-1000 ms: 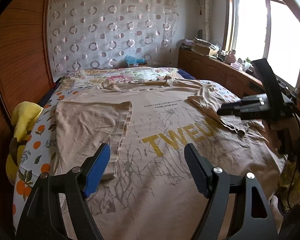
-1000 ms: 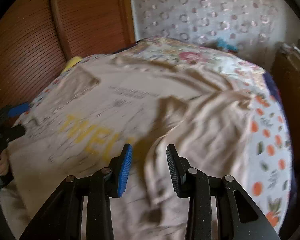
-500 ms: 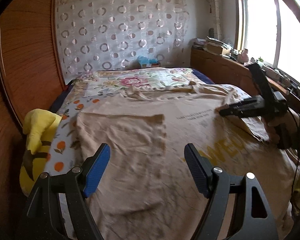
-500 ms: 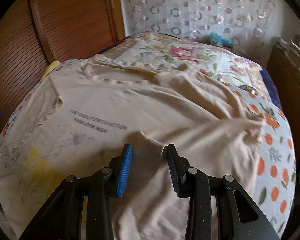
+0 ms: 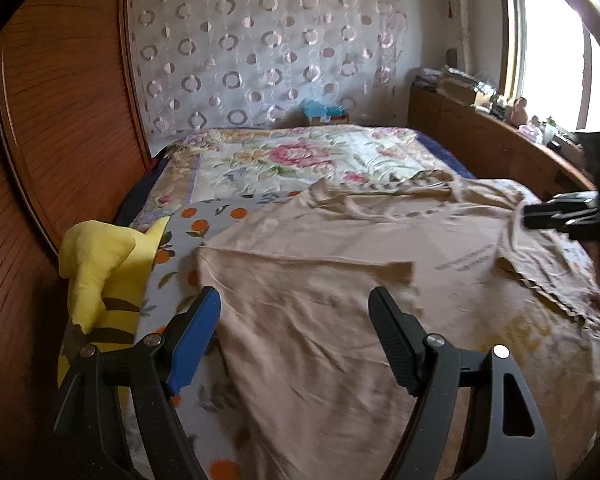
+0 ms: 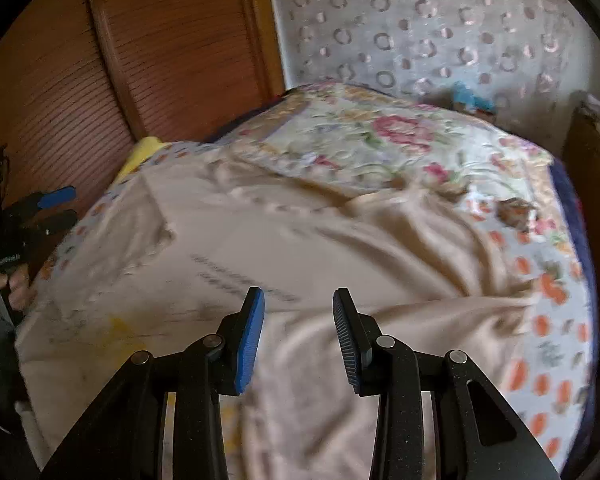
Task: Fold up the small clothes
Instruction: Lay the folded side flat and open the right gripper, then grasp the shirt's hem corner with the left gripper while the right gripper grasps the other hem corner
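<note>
Wooden slatted wardrobe doors [image 5: 60, 128] stood at the far left, with a yellow plush toy [image 5: 104, 276] against them at the bed's edge; the left gripper [image 5: 294, 336] hung above the bed with its jaws wide apart and nothing between them; under it lay the beige T-shirt [image 5: 340, 320], spread flat across the floral bedspread [image 5: 284, 164], its left sleeve folded inward; the right gripper [image 6: 298, 336] hovered over the shirt's right side, jaws partly apart and empty; a wooden ledge [image 5: 492, 148] ran beneath the window [image 5: 552, 52].
</note>
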`<state>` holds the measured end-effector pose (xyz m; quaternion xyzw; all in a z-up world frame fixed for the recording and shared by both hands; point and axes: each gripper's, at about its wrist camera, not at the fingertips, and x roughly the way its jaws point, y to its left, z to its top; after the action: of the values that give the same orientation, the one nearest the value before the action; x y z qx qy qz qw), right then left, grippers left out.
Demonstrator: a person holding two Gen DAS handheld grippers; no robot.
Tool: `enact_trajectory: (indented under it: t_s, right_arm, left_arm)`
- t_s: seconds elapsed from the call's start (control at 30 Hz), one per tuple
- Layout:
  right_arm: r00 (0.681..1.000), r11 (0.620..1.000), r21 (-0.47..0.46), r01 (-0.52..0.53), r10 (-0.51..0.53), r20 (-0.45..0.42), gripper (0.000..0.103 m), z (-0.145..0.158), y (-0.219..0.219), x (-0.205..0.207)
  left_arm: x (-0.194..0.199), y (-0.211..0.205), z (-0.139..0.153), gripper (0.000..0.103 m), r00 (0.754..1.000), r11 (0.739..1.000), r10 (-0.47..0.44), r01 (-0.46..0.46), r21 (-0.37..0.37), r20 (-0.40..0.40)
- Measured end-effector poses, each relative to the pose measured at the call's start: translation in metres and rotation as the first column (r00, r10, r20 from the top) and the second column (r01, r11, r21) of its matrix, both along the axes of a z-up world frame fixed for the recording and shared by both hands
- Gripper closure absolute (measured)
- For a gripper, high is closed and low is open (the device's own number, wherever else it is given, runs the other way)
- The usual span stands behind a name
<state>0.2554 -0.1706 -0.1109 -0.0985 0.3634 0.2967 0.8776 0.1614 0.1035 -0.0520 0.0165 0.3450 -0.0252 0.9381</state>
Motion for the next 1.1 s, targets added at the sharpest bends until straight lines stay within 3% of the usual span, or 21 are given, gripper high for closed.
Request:
enact_trajectory:
  t_s: [0.2, 0.43, 0.6, 0.8, 1.1]
  right_arm:
    - [0.994, 0.991, -0.072, 0.111, -0.109, 0.022, 0.066, -0.009, -0.041, 0.021]
    - [0.966, 0.964, -0.087, 0.252, -0.257, -0.042, 0.066, -0.033, -0.072, 0.064]
    - [0.966, 0.966, -0.065, 0.252, -0.254, -0.034, 0.066, -0.038, -0.061, 0.084]
    - [0.97, 0.968, -0.066, 0.243, -0.243, 0.018, 0.062, -0.05, -0.068, 0.087]
    - [0.967, 0.966, -0.054, 0.253, -0.252, 0.023, 0.061, -0.056, -0.07, 0.086]
  left_arm:
    - [0.033, 0.025, -0.02, 0.026, 0.996, 0.998, 0.05, -0.048, 0.034, -0.077]
    - [0.061, 0.047, -0.039, 0.026, 0.984, 0.996, 0.084, -0.085, 0.0, -0.159]
    - [0.07, 0.045, -0.046, 0.026, 0.978, 0.997, 0.074, -0.071, 0.023, -0.194]
    - [0.073, 0.05, -0.047, 0.026, 0.977, 0.997, 0.072, -0.076, -0.012, -0.202]
    - [0.086, 0.068, -0.045, 0.029, 0.975, 0.992, 0.1, -0.113, -0.055, -0.2]
